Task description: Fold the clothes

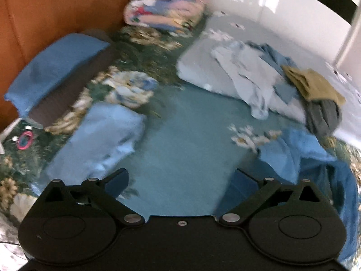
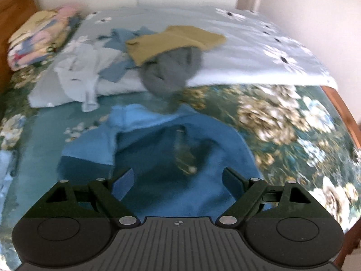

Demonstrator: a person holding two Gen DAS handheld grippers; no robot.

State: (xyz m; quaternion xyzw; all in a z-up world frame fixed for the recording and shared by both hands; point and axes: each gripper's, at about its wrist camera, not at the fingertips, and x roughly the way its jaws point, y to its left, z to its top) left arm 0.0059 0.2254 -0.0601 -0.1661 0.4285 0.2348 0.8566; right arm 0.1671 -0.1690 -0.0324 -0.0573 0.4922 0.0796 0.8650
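Observation:
A crumpled blue garment (image 2: 162,144) lies on the bed right in front of my right gripper (image 2: 178,180), which is open and empty just above it. The same garment shows at the right of the left wrist view (image 1: 300,158). My left gripper (image 1: 180,180) is open and empty over the bare teal sheet (image 1: 180,140). A folded light blue garment (image 1: 99,140) lies to its left. A pile of unfolded clothes, light blue (image 1: 243,76), mustard (image 2: 173,40) and grey (image 2: 173,70), sits on a pale duvet (image 2: 259,56) behind.
A blue pillow (image 1: 52,70) on a brown one lies at the left by the orange headboard (image 1: 45,6). A folded patterned quilt (image 1: 164,6) sits at the back. A pink ring (image 1: 25,140) lies on the floral sheet. The bed's wooden edge (image 2: 345,117) runs at the right.

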